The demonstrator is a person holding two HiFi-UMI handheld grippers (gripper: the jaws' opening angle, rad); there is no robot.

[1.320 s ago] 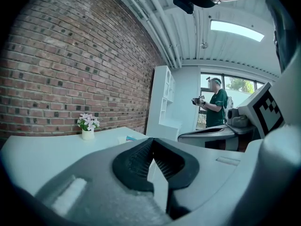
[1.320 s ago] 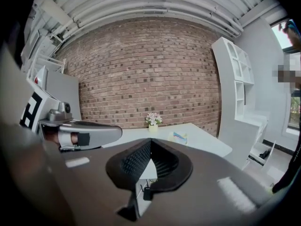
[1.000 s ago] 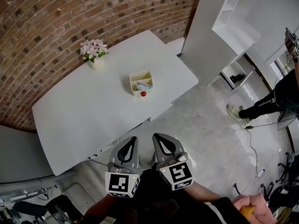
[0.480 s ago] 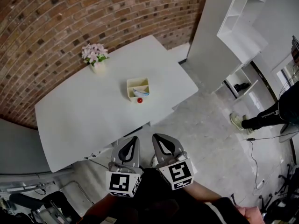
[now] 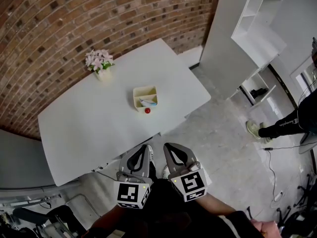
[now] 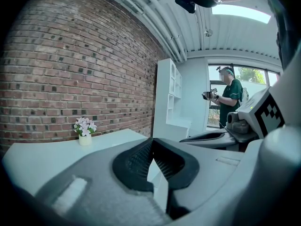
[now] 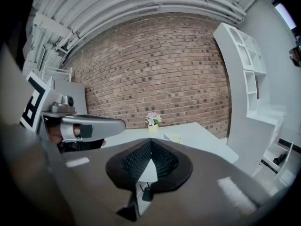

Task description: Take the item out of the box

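A small cream box point(image 5: 145, 97) stands near the middle of the white table point(image 5: 89, 128), with a pale blue and white item point(image 5: 148, 102) inside it. A little red ball point(image 5: 147, 110) lies on the table just in front of the box. My left gripper point(image 5: 142, 157) and right gripper point(image 5: 172, 155) are held side by side close to my body, well short of the table's near edge. Both are shut and hold nothing. In the right gripper view the box point(image 7: 172, 138) shows far off, beyond the closed jaws.
A pot of pink flowers point(image 5: 99, 63) stands at the table's far left, against the brick wall. White shelving point(image 5: 257, 19) rises at the right. A person's legs point(image 5: 282, 125) stand on the grey floor at the far right, near a trailing cable point(image 5: 271, 167).
The view has drifted slightly, so the table and box sit a little higher and further left. Both grippers stay shut near my body.
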